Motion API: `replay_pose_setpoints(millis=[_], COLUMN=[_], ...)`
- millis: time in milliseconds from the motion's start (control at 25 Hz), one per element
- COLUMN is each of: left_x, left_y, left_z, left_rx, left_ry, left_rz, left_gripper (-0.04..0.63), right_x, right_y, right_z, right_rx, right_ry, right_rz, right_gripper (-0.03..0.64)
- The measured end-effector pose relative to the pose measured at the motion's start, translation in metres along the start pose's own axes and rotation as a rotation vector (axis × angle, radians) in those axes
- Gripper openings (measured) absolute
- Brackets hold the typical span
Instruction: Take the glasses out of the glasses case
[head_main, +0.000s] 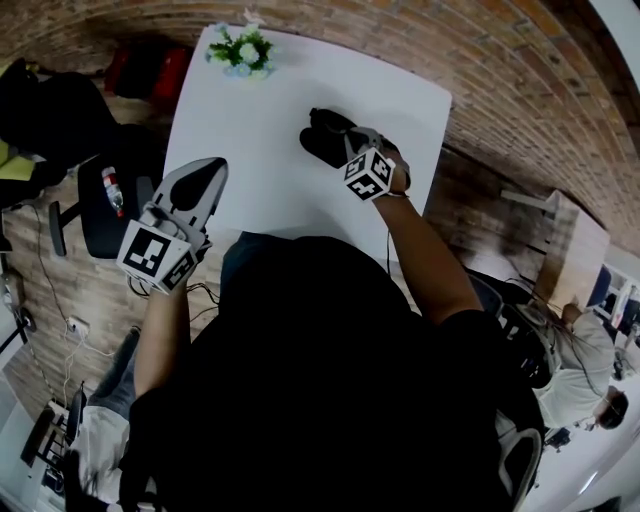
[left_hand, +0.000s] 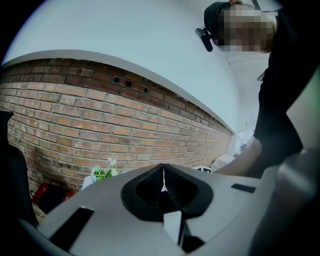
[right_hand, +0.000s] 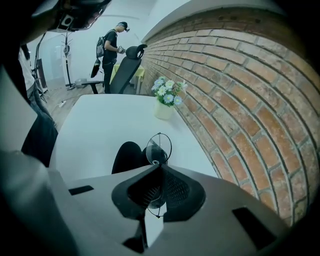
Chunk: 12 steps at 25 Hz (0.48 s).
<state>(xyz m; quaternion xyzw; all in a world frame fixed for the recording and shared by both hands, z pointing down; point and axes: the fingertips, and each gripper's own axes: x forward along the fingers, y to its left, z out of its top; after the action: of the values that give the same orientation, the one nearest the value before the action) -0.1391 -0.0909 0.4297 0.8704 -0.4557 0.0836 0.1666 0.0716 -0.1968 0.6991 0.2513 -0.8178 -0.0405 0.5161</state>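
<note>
The black glasses case (head_main: 318, 148) lies on the white table (head_main: 270, 100), right of its middle. My right gripper (head_main: 345, 140) is over the case, shut on the thin wire-framed glasses (right_hand: 159, 146). One round lens sticks out past the closed tips, and the other sits between the jaws of the right gripper (right_hand: 160, 166). Just behind the lens is the dark case (right_hand: 127, 157). Over the table's left edge my left gripper (head_main: 203, 175) is raised. In its own view the left gripper (left_hand: 163, 168) is shut, holds nothing and faces a brick wall.
A small pot of flowers (head_main: 243, 50) stands at the table's far edge, seen too as the flower pot (right_hand: 166, 97). A black chair (head_main: 100, 200) is left of the table. A person (right_hand: 111, 45) stands by an office chair (right_hand: 127, 70) farther off. Brick floor surrounds the table.
</note>
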Motion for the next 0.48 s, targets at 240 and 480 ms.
replay_pose_setpoints(millis=[240, 480], left_x=[-0.003, -0.003], left_y=[-0.013, -0.031], left_z=[0.008, 0.018], left_rx=[0.027, 0.069], left_ry=[-0.015, -0.023], left_rz=[-0.005, -0.032], left_gripper=[0.012, 0.012], right_x=[-0.024, -0.046], right_y=[-0.009, -0.017], right_z=[0.006, 0.011], right_rx=[0.047, 0.092], right_ry=[-0.046, -0.091], right_rz=[-0.033, -0.047], right_gripper=[0.025, 0.025])
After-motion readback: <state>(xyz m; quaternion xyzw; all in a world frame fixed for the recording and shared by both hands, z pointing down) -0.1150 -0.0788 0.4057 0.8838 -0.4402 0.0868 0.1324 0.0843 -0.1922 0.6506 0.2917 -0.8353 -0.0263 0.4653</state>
